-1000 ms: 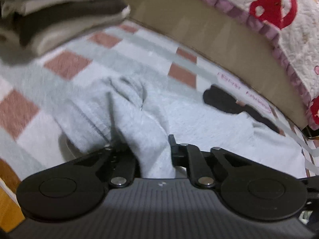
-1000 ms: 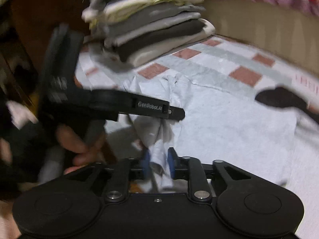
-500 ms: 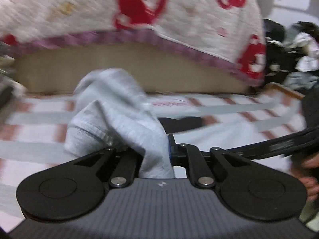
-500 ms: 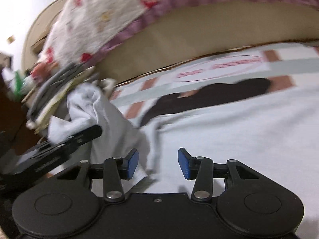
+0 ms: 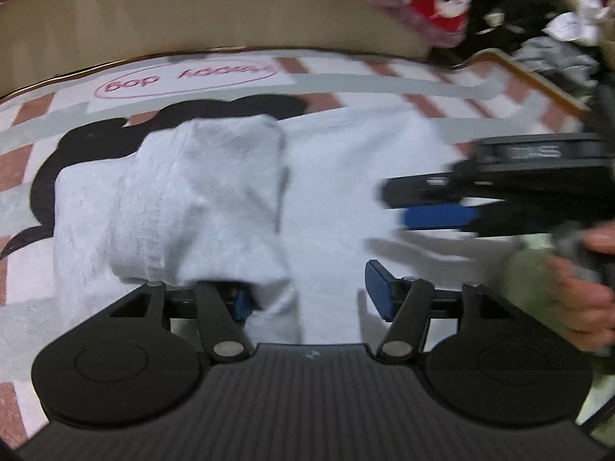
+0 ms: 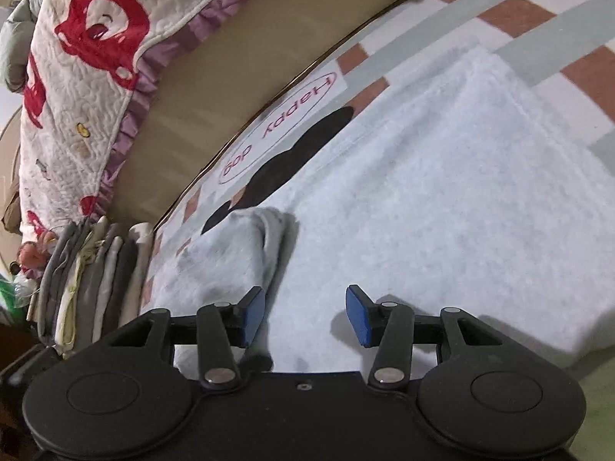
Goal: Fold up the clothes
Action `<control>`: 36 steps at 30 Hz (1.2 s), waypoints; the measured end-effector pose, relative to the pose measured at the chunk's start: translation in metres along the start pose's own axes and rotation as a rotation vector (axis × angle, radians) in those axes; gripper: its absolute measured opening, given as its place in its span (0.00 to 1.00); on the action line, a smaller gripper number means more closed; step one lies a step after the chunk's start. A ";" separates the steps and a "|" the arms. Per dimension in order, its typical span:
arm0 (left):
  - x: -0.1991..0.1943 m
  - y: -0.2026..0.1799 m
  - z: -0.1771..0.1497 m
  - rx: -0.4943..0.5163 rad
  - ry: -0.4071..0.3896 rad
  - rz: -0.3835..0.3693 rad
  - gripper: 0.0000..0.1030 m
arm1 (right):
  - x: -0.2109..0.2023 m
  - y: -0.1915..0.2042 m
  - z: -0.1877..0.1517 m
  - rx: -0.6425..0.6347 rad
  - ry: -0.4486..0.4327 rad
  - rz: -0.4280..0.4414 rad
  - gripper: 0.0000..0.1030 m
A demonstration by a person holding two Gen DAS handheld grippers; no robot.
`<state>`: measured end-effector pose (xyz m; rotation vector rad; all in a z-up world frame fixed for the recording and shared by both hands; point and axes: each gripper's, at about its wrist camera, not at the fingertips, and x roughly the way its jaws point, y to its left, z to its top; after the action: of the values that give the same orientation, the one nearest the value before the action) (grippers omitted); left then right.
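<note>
Sleeve fold of pale grey fleece garment (image 5: pixel 200 199) sits mid-left; left gripper (image 5: pixel 307 292) jaws wide, nothing held; right gripper (image 6: pixel 305 317) wide too, empty, w/ garment below.

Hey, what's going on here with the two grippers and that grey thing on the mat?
A person is folding a light grey garment spread on a checked mat. One part of it is folded over onto the body. Both the left gripper and the right gripper are open over the cloth, gripping nothing. A stack of folded clothes sits at the mat's edge.
</note>
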<state>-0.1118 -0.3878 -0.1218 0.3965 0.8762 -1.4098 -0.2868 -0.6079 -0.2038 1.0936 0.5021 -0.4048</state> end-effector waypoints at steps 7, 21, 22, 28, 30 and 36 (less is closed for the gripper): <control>-0.064 0.024 -0.015 -0.036 -0.217 -0.274 0.58 | 0.001 0.016 -0.006 0.008 0.043 0.075 0.58; -0.041 0.113 -0.026 -0.305 -0.139 0.051 0.55 | 0.032 0.101 -0.046 -0.465 0.168 -0.050 0.65; -0.037 0.114 -0.029 -0.297 -0.121 0.066 0.55 | 0.041 0.111 -0.055 -0.554 0.185 -0.096 0.65; -0.022 0.125 -0.042 -0.334 -0.017 0.101 0.57 | 0.058 0.134 -0.077 -0.751 0.127 -0.262 0.23; -0.021 0.131 -0.046 -0.362 -0.004 0.095 0.58 | 0.031 0.117 -0.061 -0.587 0.064 -0.274 0.11; -0.032 0.130 -0.041 -0.310 -0.048 0.158 0.55 | -0.014 0.078 -0.051 -0.497 0.078 -0.354 0.40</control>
<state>0.0028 -0.3150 -0.1573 0.1907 0.9843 -1.1127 -0.2653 -0.5286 -0.1569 0.5394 0.8203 -0.5125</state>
